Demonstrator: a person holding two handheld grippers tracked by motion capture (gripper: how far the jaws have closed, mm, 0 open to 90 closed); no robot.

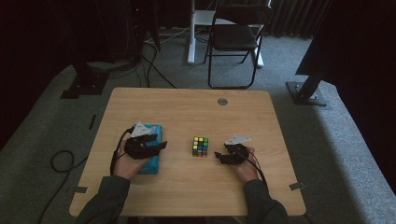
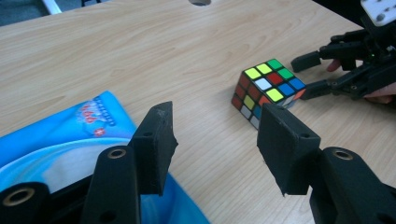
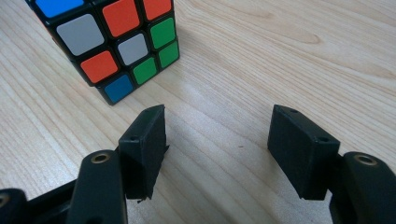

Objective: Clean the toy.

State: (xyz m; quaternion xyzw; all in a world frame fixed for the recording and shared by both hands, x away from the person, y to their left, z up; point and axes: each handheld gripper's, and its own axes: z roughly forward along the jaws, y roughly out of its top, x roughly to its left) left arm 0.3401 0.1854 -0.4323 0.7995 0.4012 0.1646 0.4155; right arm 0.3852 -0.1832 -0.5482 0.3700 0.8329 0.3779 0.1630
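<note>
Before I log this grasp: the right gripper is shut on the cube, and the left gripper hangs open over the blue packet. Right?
Not quite. The right gripper is open, its jaws apart with only bare table between them; the cube sits just ahead, untouched, as the right gripper view shows. The left gripper does hang open over the blue packet.

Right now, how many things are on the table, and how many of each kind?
Puzzle cube: 1
Blue packet: 1
Grippers held in the hands, left gripper and right gripper, both open: 2
Total: 4
</note>
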